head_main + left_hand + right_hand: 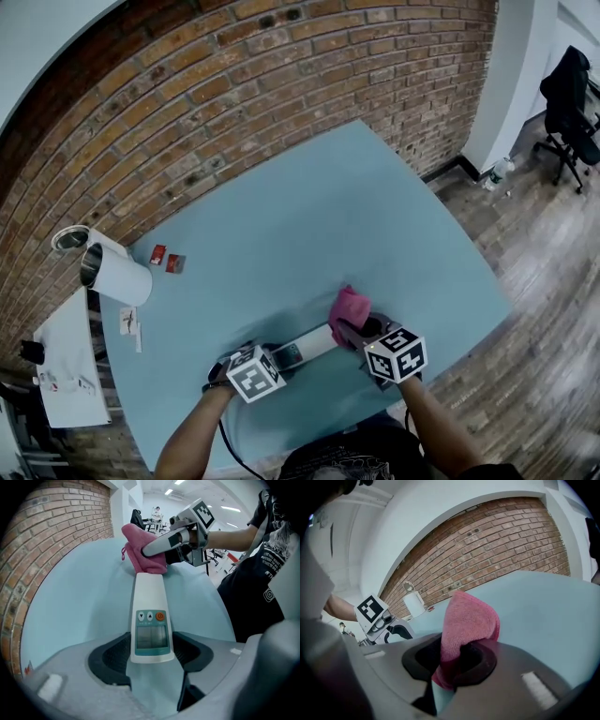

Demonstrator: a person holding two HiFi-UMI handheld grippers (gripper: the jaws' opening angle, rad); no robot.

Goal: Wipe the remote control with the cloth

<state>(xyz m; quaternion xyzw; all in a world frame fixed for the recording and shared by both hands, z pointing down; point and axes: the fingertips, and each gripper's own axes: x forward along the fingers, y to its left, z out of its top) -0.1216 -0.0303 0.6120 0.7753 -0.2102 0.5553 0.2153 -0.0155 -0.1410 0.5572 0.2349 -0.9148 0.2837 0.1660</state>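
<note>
A white remote control [307, 347] with a small screen and an orange button lies on the light blue table [309, 225]. My left gripper [150, 657] points steeply down and is shut on the remote control's [150, 616] near end, one pad against each side. A pink cloth [348, 311] rests bunched on the remote's far end. My right gripper [452, 663] is shut on the cloth [466, 620], which sticks up out of the jaws. In the left gripper view the right gripper [161, 545] presses the cloth [140, 550] onto the remote's tip.
A white cylinder [120, 274] and a metal-rimmed can [69, 238] lie at the table's left, with two small red items [167, 260] beside them. Papers [67, 361] sit on a side surface. A brick wall [281, 84] borders the far side. A chair [572, 98] and a bottle [499, 173] stand on the floor.
</note>
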